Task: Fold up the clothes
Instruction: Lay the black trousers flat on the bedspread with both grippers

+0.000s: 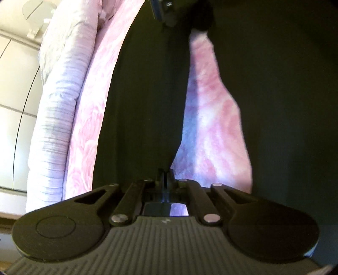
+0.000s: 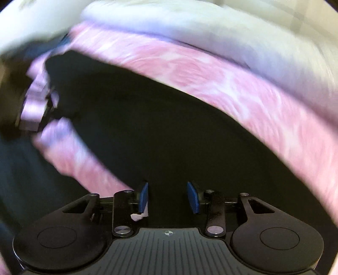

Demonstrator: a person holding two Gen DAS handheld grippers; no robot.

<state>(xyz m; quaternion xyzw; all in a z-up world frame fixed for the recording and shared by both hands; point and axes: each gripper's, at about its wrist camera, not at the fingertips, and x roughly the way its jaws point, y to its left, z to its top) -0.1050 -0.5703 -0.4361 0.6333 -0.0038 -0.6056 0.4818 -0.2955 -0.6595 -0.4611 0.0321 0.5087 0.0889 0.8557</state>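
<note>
A dark garment (image 1: 143, 105) lies spread on a pink flowered bedsheet (image 1: 211, 127). My left gripper (image 1: 165, 175) is shut, its fingers pinched together right at the garment's edge, where a long crease runs up the cloth. At the far end of that crease, the right gripper (image 1: 162, 10) shows at the top of the left wrist view. In the right wrist view my right gripper (image 2: 169, 196) hangs open over the dark garment (image 2: 169, 127), with the blue pads (image 2: 193, 198) bare and apart. The left gripper (image 2: 36, 110) is a blur at the left.
A pale ribbed quilt (image 1: 59, 105) is bunched along the bed's far side beyond the pink bedsheet (image 2: 211, 74); it is also the pale quilt (image 2: 190, 25) across the top of the right wrist view. White panelled cupboard doors (image 1: 12, 84) stand past it. The right wrist view is motion-blurred.
</note>
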